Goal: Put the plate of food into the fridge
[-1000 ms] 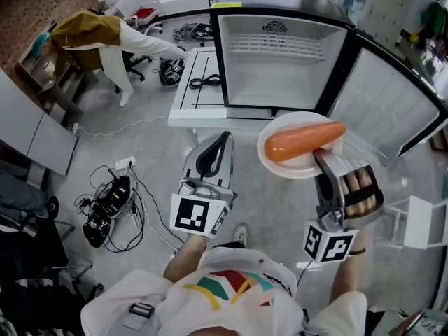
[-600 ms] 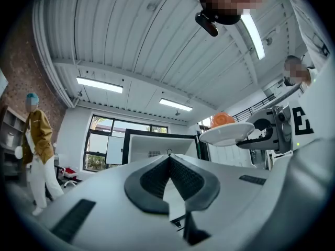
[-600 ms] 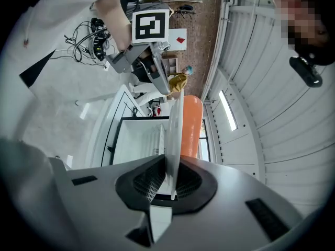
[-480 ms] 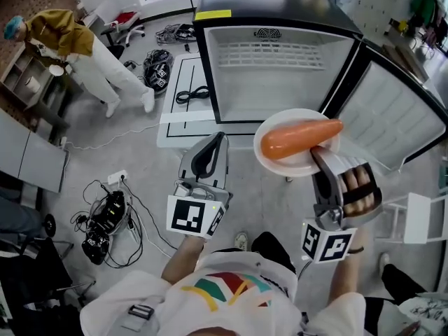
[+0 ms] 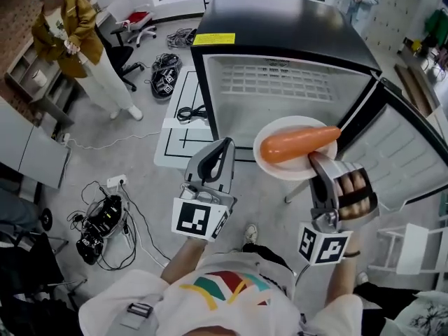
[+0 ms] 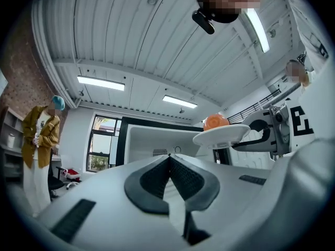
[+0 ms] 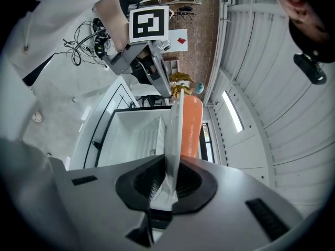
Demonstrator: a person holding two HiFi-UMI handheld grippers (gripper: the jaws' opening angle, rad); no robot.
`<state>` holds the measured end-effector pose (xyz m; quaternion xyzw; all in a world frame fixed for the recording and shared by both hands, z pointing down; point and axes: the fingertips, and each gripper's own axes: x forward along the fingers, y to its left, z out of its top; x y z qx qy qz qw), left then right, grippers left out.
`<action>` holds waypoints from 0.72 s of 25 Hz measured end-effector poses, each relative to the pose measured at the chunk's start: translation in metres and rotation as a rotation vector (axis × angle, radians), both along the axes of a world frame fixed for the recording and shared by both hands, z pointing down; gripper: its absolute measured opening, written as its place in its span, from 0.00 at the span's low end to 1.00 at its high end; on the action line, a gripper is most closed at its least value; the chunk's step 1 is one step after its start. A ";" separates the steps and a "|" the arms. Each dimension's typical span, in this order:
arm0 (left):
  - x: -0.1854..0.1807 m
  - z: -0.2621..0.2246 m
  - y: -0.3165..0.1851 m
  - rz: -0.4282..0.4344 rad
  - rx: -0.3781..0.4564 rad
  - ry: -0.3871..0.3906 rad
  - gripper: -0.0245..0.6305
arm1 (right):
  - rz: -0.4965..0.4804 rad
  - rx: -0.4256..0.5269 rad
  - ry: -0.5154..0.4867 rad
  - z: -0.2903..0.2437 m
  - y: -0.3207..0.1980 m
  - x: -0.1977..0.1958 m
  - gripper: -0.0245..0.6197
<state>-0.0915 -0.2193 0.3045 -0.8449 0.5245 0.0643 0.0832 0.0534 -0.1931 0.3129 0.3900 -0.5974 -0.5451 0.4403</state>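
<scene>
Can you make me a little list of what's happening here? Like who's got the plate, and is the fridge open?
right tongs: shut on the rim of the white plate
food: one orange carrot lying on the plate
left tongs: shut, holding nothing
fridge: door wide open, just ahead of the plate
job done: not yet, plate is outside the fridge
someone else: person in a yellow jacket, far left

Surfaces at the fridge
Plate [image 5: 280,171] glossy white, smooth; carrot [image 5: 297,143] smooth orange, slight sheen; fridge [image 5: 280,23] top glossy black, lining matt white plastic; floor [image 5: 150,173] smooth grey.
</scene>
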 end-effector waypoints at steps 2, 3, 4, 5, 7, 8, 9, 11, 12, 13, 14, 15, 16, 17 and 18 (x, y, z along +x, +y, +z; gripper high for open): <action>0.005 -0.001 -0.014 -0.015 0.007 0.003 0.04 | -0.025 0.009 -0.003 -0.001 -0.016 0.001 0.08; 0.007 -0.003 -0.021 -0.023 0.013 0.004 0.04 | -0.036 0.014 -0.004 -0.002 -0.024 0.002 0.08; 0.009 -0.005 -0.028 -0.030 0.018 0.005 0.04 | -0.045 0.018 -0.001 -0.002 -0.033 0.004 0.08; 0.012 -0.006 -0.034 -0.037 0.022 0.005 0.04 | -0.050 0.020 0.004 -0.002 -0.042 0.006 0.08; 0.016 -0.005 -0.045 -0.047 0.024 0.004 0.04 | -0.056 0.018 0.013 0.000 -0.059 0.011 0.08; 0.018 -0.003 -0.048 -0.049 0.022 0.002 0.04 | -0.056 0.014 0.013 0.003 -0.065 0.012 0.08; 0.019 0.000 -0.051 -0.049 0.019 -0.001 0.04 | -0.055 0.010 0.010 0.006 -0.069 0.013 0.08; 0.020 0.008 -0.057 -0.041 0.009 -0.003 0.04 | -0.051 -0.001 0.004 0.015 -0.077 0.013 0.08; 0.021 0.012 -0.061 -0.035 0.003 -0.001 0.04 | -0.050 -0.006 0.002 0.020 -0.082 0.012 0.08; 0.021 0.016 -0.066 -0.030 -0.003 0.001 0.04 | -0.049 -0.010 0.003 0.024 -0.088 0.012 0.08; 0.022 0.019 -0.073 -0.026 -0.008 0.002 0.04 | -0.046 -0.014 0.007 0.027 -0.095 0.012 0.08; 0.024 0.020 -0.080 -0.023 -0.012 0.003 0.04 | -0.044 -0.017 0.011 0.028 -0.104 0.012 0.08; 0.025 0.019 -0.089 -0.023 -0.014 0.002 0.04 | -0.040 -0.020 0.016 0.027 -0.114 0.012 0.08; 0.025 0.016 -0.099 -0.024 -0.016 0.000 0.04 | -0.038 -0.022 0.019 0.024 -0.125 0.013 0.08; 0.026 0.014 -0.108 -0.027 -0.021 -0.003 0.04 | -0.035 -0.026 0.020 0.022 -0.134 0.012 0.08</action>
